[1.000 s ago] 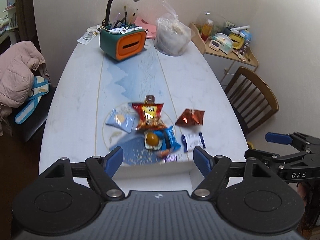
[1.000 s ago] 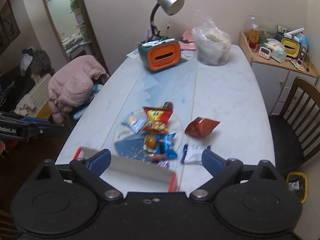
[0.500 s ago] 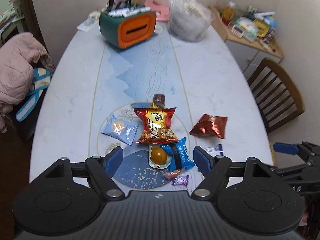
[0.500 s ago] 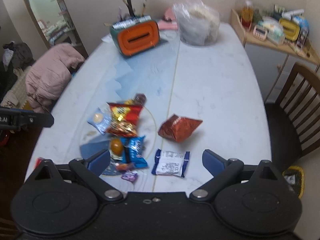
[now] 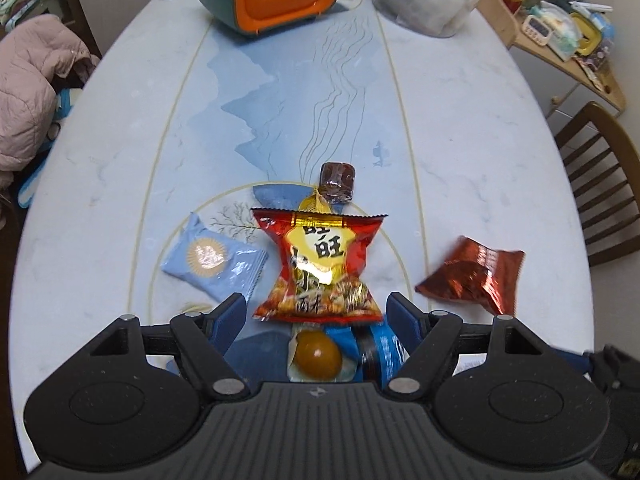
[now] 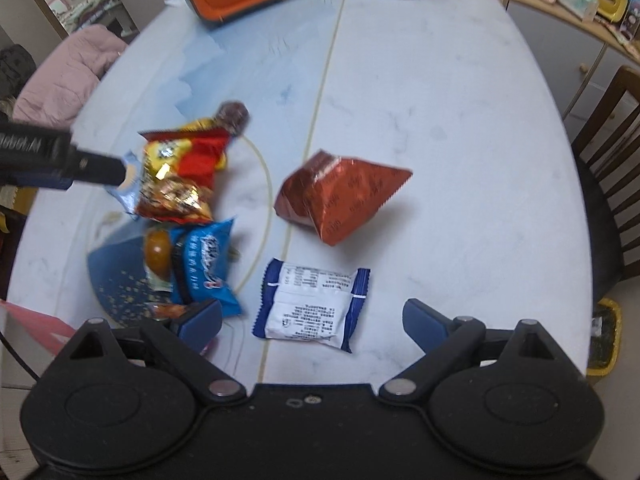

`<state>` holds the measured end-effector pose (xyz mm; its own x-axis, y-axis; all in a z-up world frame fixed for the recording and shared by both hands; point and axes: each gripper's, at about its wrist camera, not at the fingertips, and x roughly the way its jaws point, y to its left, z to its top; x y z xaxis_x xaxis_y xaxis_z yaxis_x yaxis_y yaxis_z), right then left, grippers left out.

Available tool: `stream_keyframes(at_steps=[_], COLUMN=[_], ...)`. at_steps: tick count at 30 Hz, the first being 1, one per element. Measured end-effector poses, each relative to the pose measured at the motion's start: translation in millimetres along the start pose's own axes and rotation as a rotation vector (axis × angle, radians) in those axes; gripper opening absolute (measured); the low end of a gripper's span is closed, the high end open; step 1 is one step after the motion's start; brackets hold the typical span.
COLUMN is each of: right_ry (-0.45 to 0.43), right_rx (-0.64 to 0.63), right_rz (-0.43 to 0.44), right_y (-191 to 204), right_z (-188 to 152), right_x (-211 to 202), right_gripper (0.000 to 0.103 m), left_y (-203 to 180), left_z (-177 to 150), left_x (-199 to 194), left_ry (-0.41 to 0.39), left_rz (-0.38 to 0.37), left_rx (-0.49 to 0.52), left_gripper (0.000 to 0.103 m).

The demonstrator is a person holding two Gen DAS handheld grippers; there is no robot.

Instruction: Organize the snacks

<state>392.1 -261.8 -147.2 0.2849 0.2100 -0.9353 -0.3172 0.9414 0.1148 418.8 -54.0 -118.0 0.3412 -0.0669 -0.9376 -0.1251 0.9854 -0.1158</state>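
Red snack bag [image 5: 320,264] between parted left gripper [image 5: 316,312]

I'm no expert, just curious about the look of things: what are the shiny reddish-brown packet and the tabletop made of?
The reddish-brown packet looks like metallised foil film: it is glossy, creased into sharp facets and puffed up. The tabletop seems to be polished stone or a marble-look laminate, which the pictures can't settle: white with grey veins, a printed blue landscape and a soft sheen.
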Motion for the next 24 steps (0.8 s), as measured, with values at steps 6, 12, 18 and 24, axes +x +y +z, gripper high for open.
stream_keyframes(at_steps=[6, 12, 18, 24], right_ry=[0.039, 0.07, 0.086, 0.071], right_rx=[-0.02, -0.028, -0.045, -0.063], right_rz=[-0.01, -0.028, -0.048, -0.082], right_y=[3, 4, 8, 12], right_z=[2, 4, 2, 0], right_x=[27, 48, 62, 65], right_gripper=[0.096, 0.096, 0.096, 0.094], left_y=[-7, -10, -12, -5], left_z=[11, 16, 18, 20], left_x=[35, 60, 76, 86], left_ry=[0.031, 0.066, 0.091, 0.111], left_rz=[0.008, 0.029, 0.036, 0.024], left_rx=[-0.001, -0.004, -0.005, -0.039], left_gripper=[0.077, 0.077, 0.077, 0.077])
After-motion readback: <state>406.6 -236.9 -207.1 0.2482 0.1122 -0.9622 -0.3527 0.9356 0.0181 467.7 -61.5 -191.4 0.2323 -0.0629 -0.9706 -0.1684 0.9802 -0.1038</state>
